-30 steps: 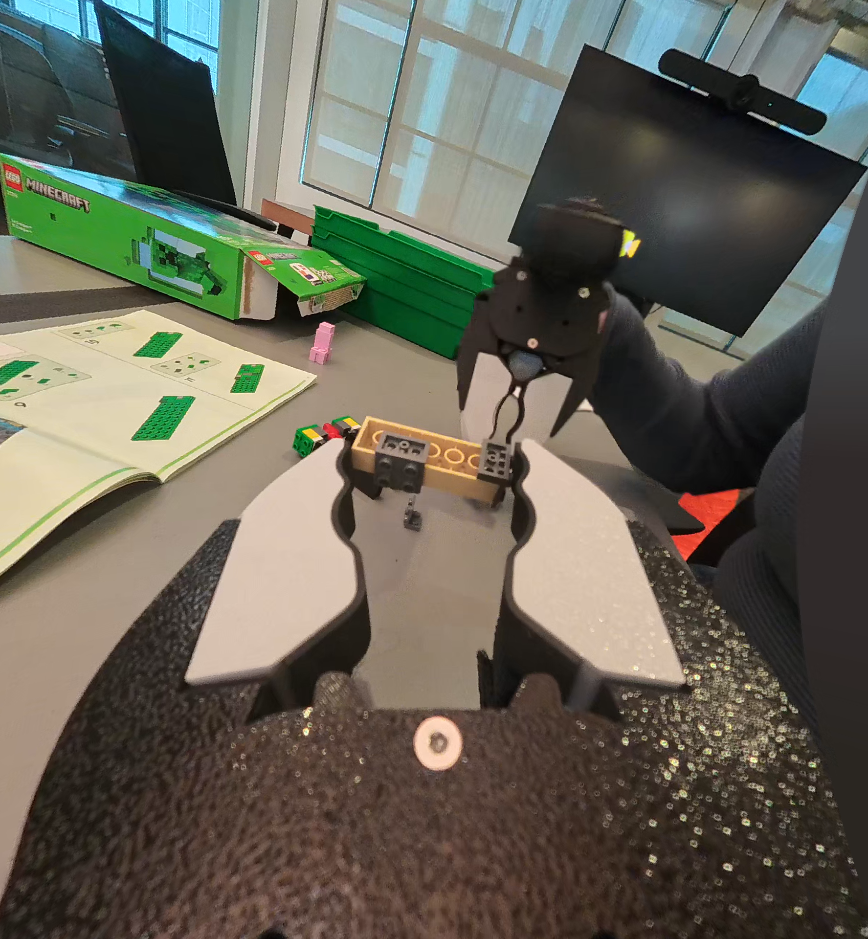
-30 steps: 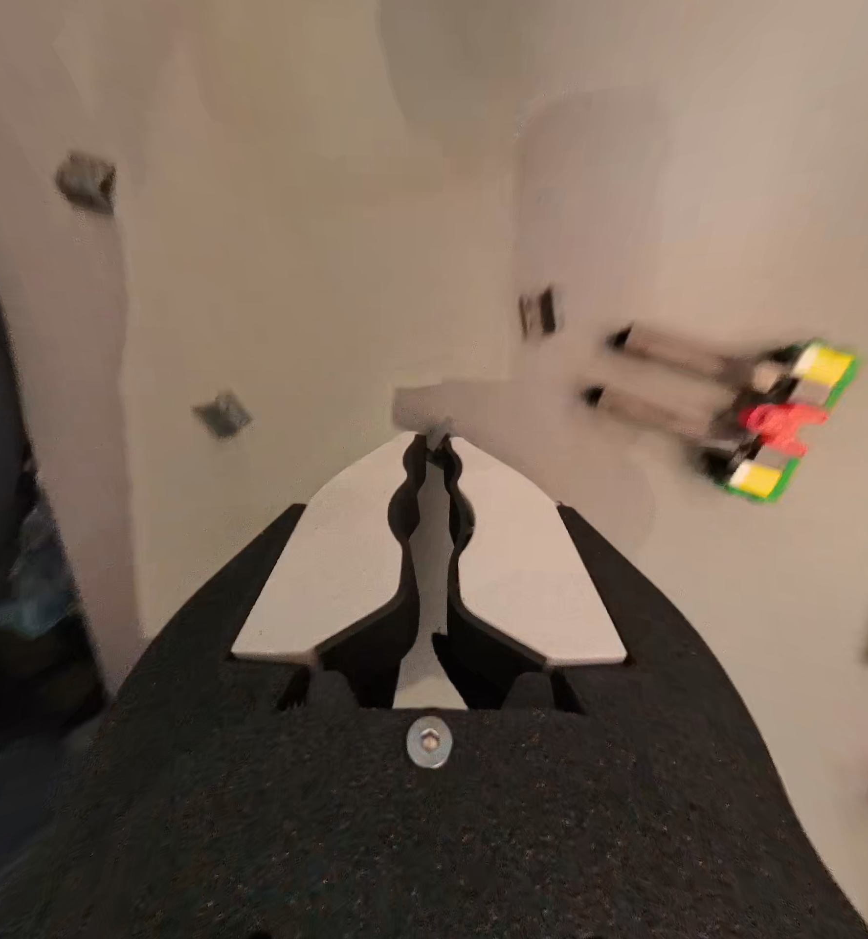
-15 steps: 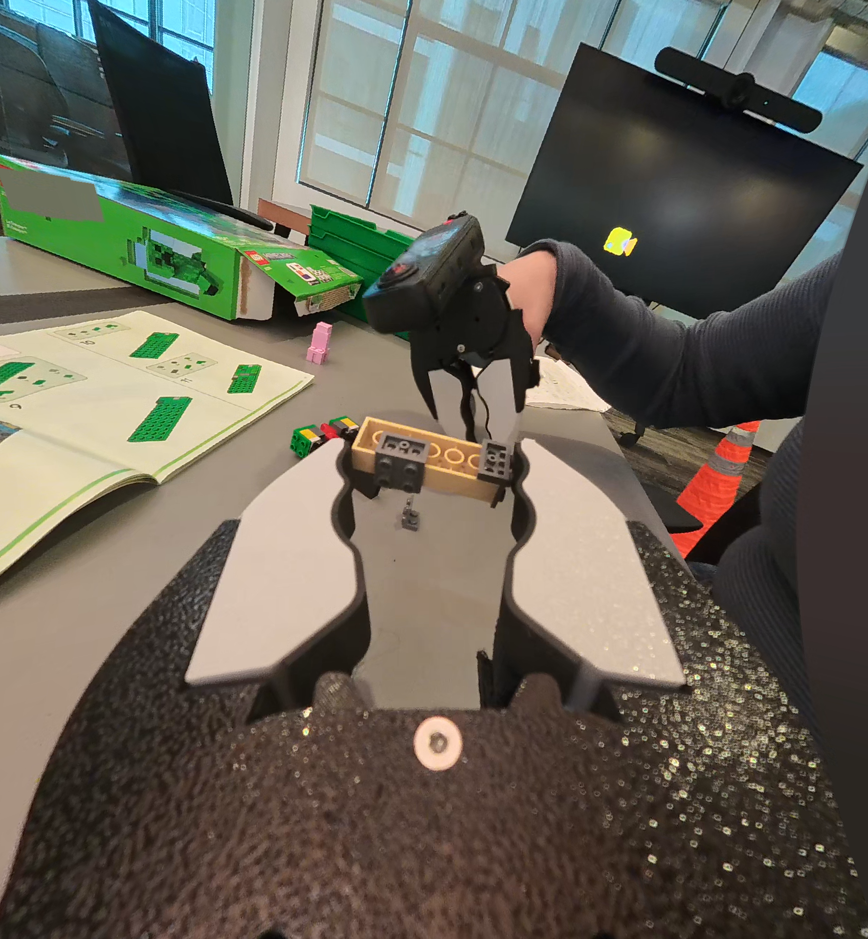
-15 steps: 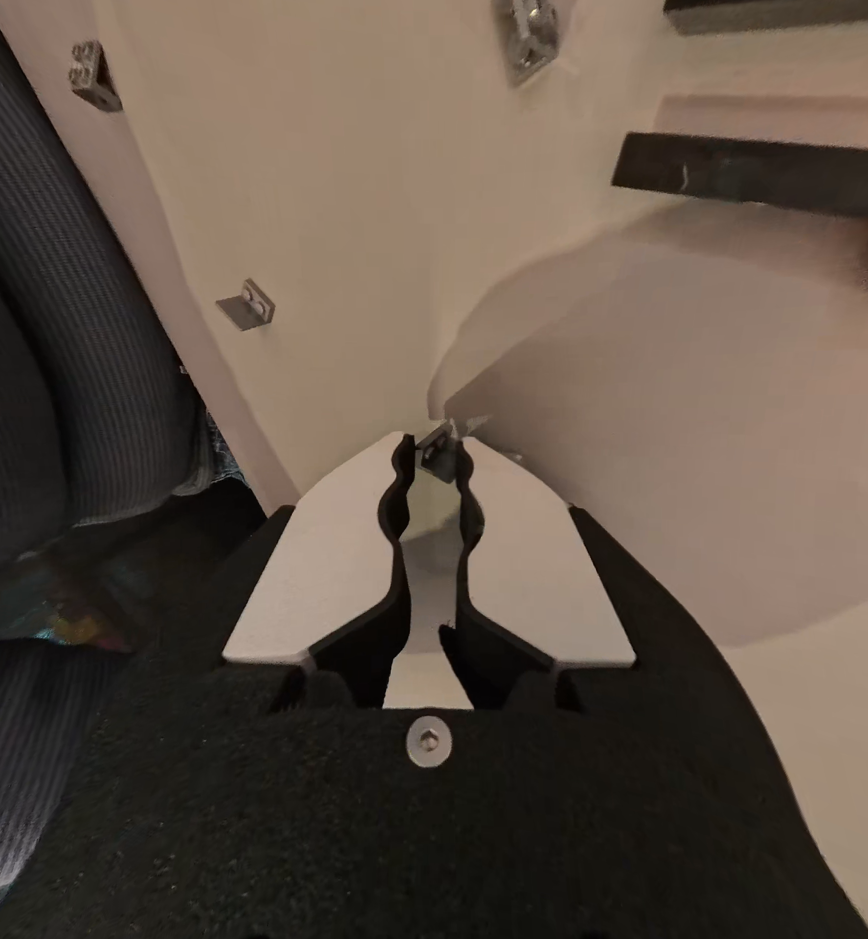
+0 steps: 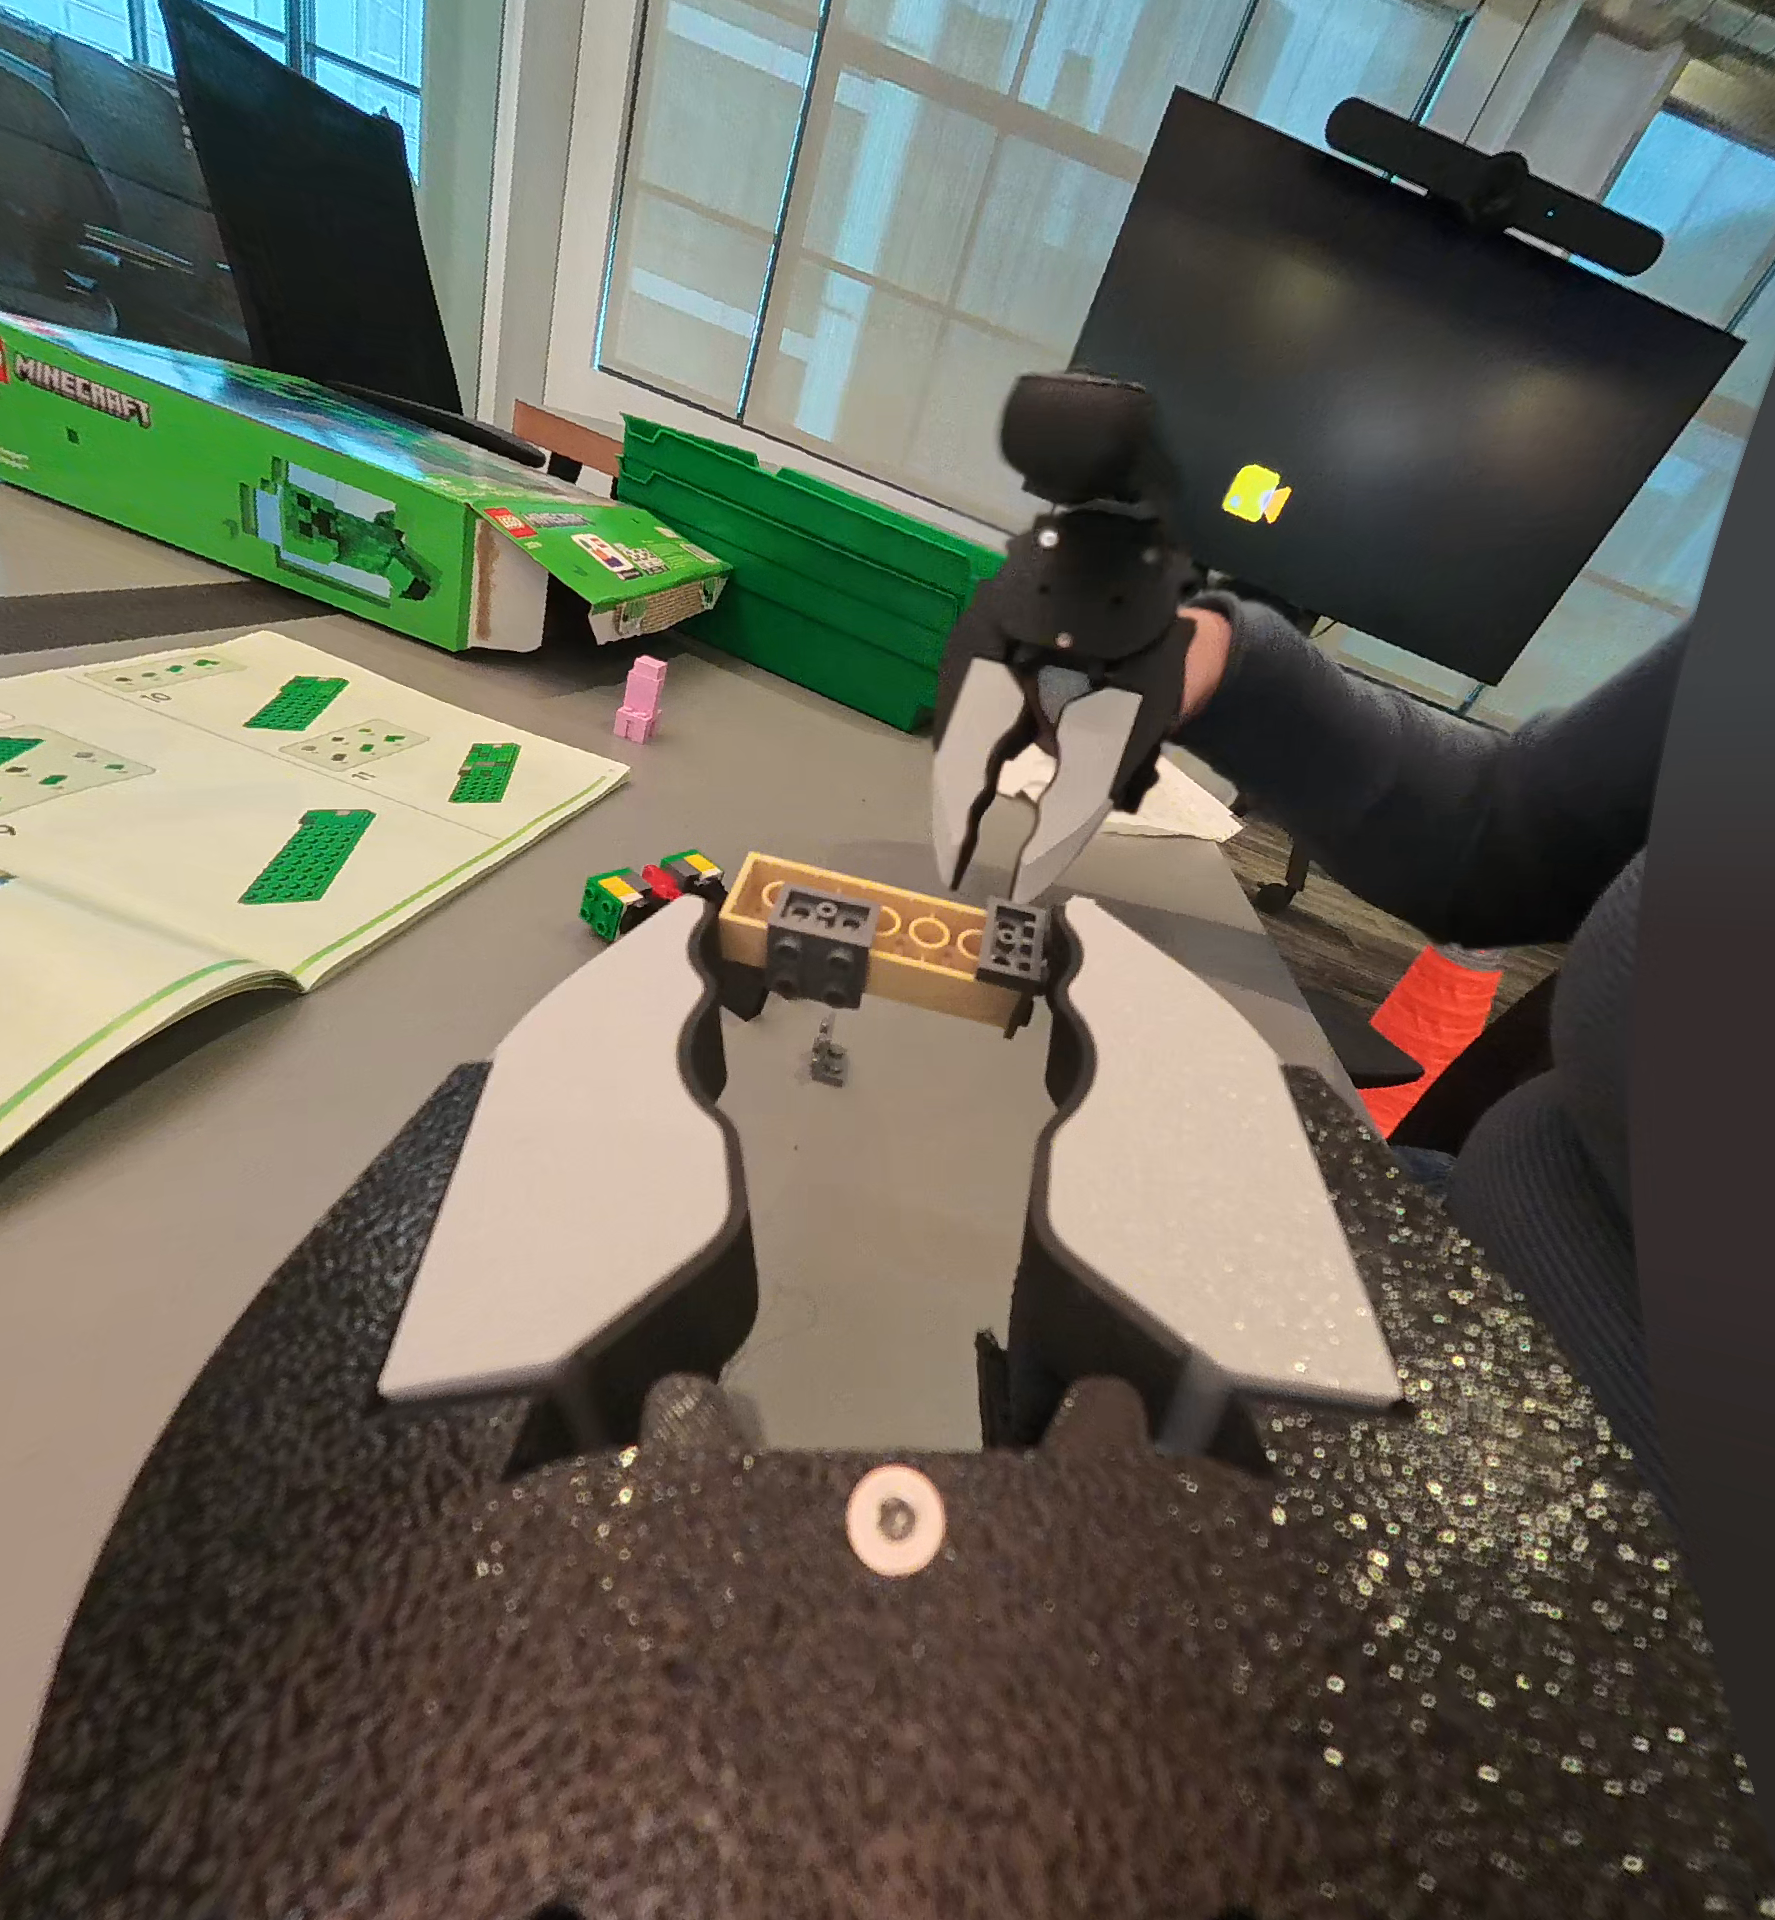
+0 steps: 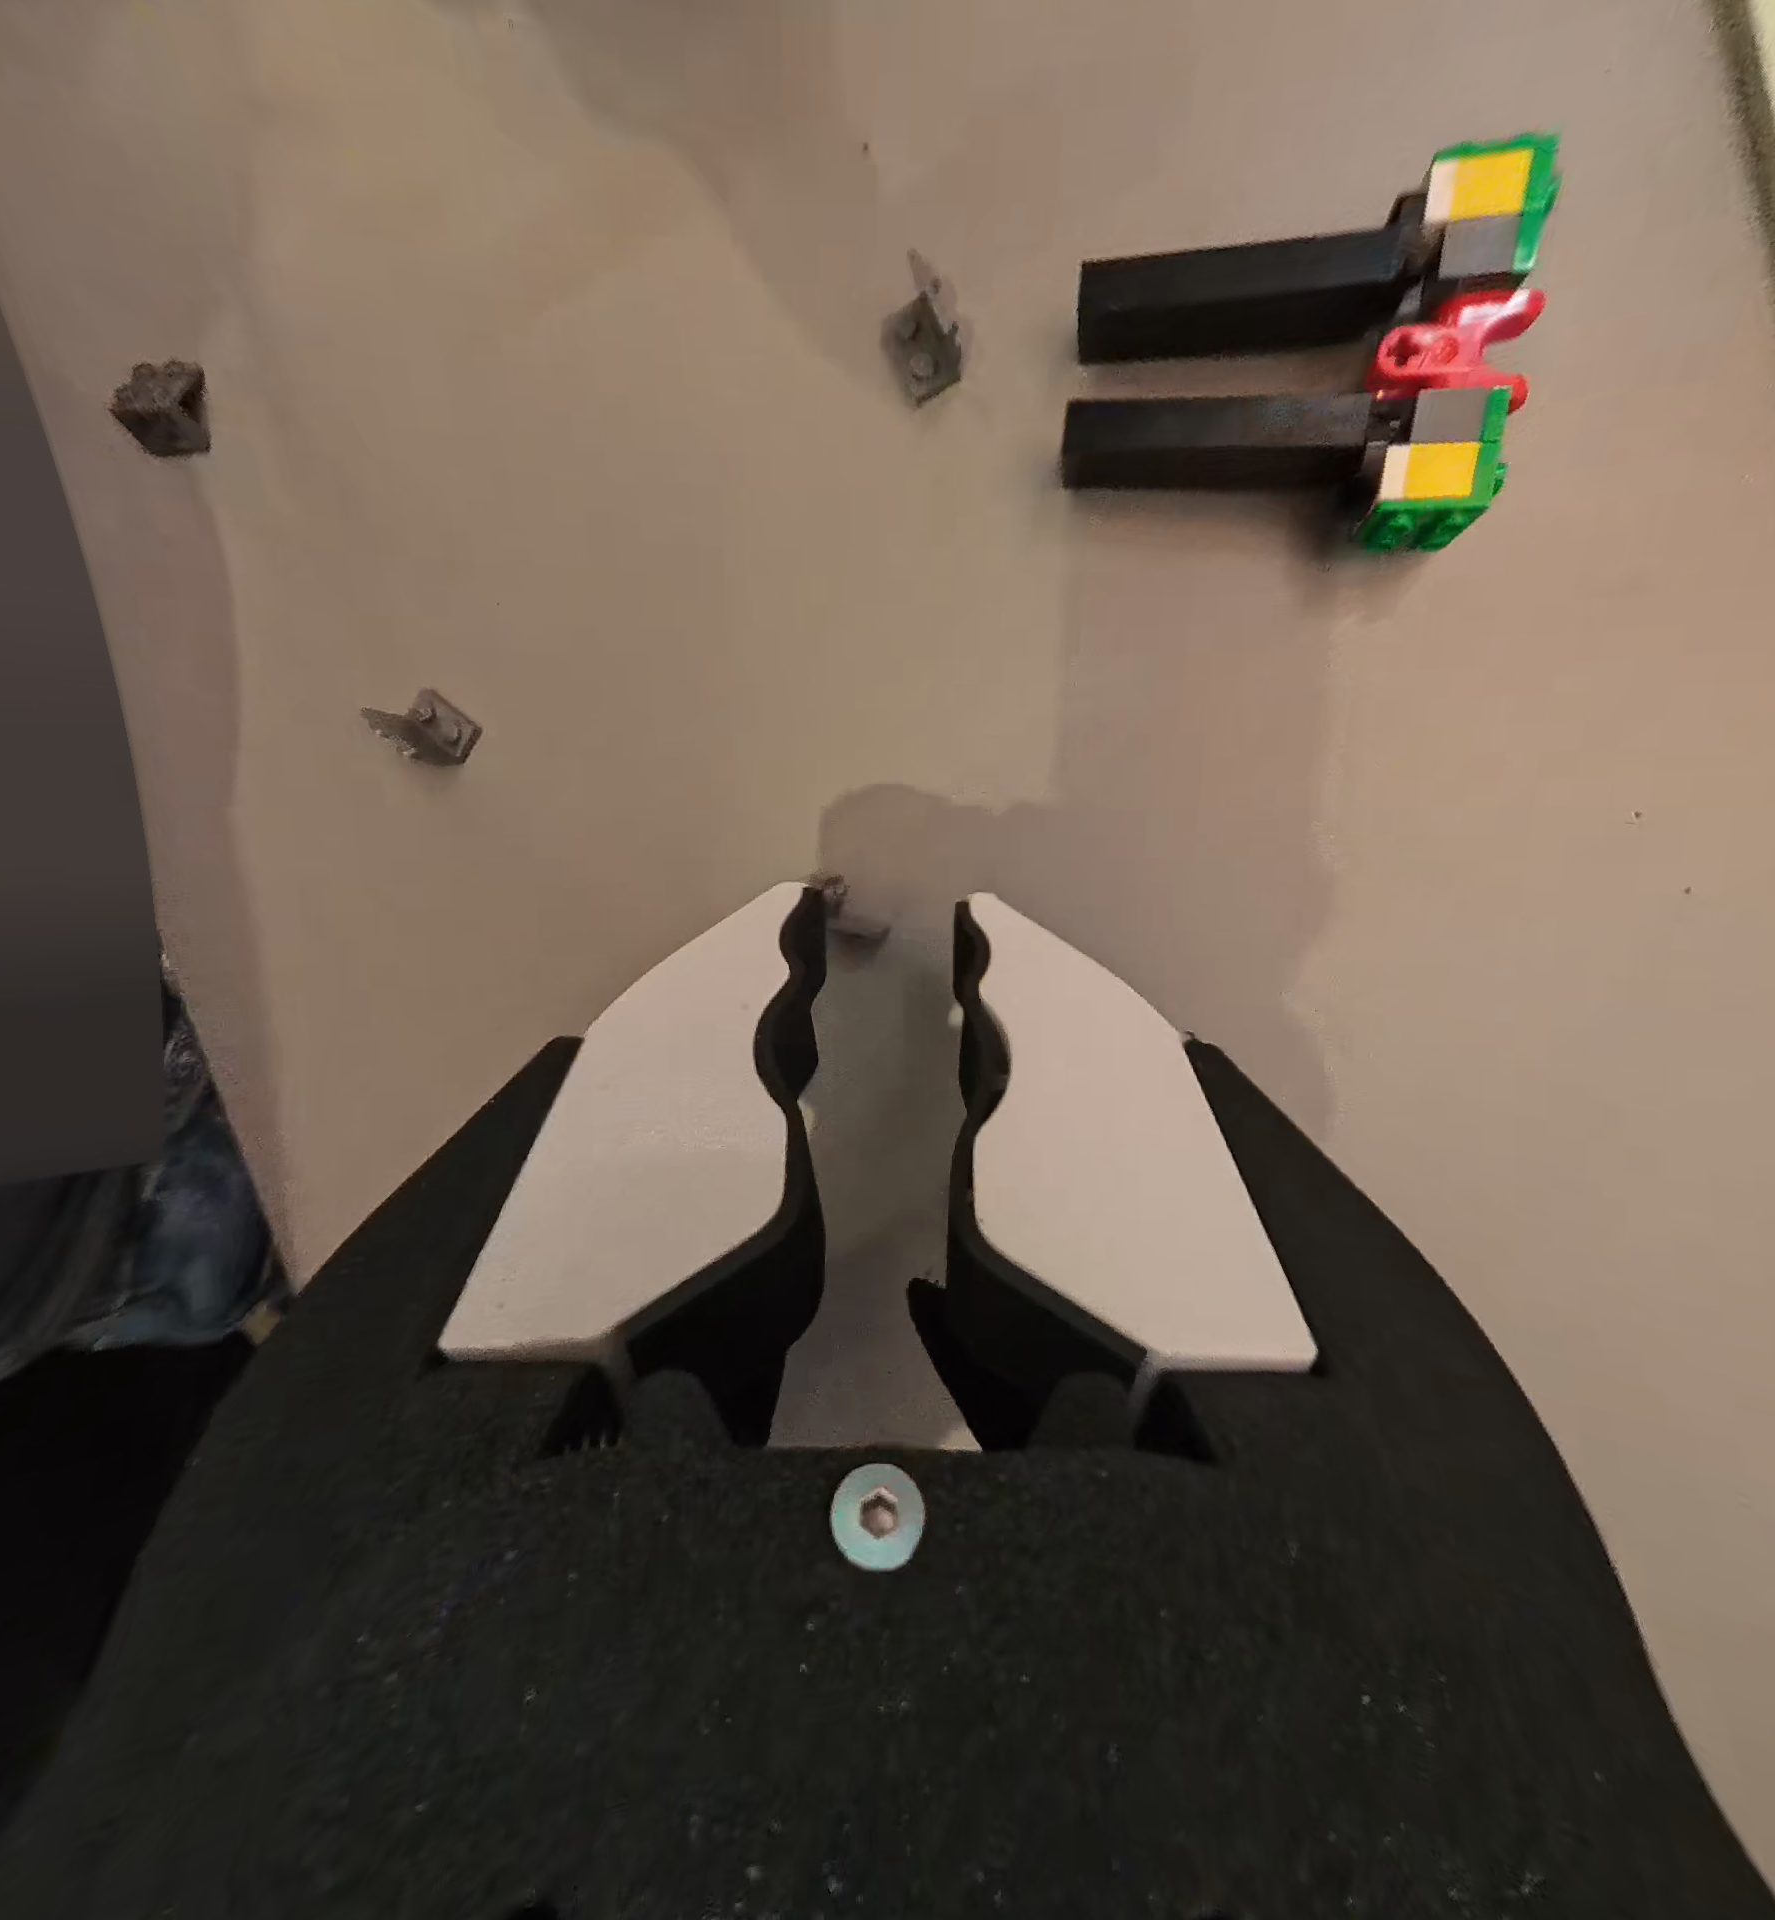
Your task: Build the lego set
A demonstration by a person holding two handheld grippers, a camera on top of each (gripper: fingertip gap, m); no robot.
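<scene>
Holding steady, the left tool (image 5: 878,961) has the tan brick (image 5: 867,935) pinched end to end between its fingertips, lifted clear of the grey counter (image 5: 239,1091) with its hollow underside turned up. Two dark grey pieces (image 5: 823,935) are already pushed onto it, one near the left end, one tight against the right fingertip.

Above it hangs the right tool (image 5: 997,883), tips pointing down just over the right-hand grey piece. In its own view the right tool (image 6: 888,914) stands parted, clamping nothing firmly, though a tiny grey part (image 6: 852,920) shows against the tip of one finger; whether it is stuck there or falling, I cannot tell.

More small grey brackets (image 6: 426,727) lie scattered on the counter, and the green, yellow and red assembly (image 6: 1444,343) sits off to the side on its two black bars. The open instruction booklet (image 5: 187,831) and green box (image 5: 239,488) wait at the left.

These bits look feather-light, rigid and slick, so they will likely skate or flip if nudged. Best taken by the flat side walls, squarely, never across the studs. The tan brick should bear a firm press, provided the end grip holds.
</scene>
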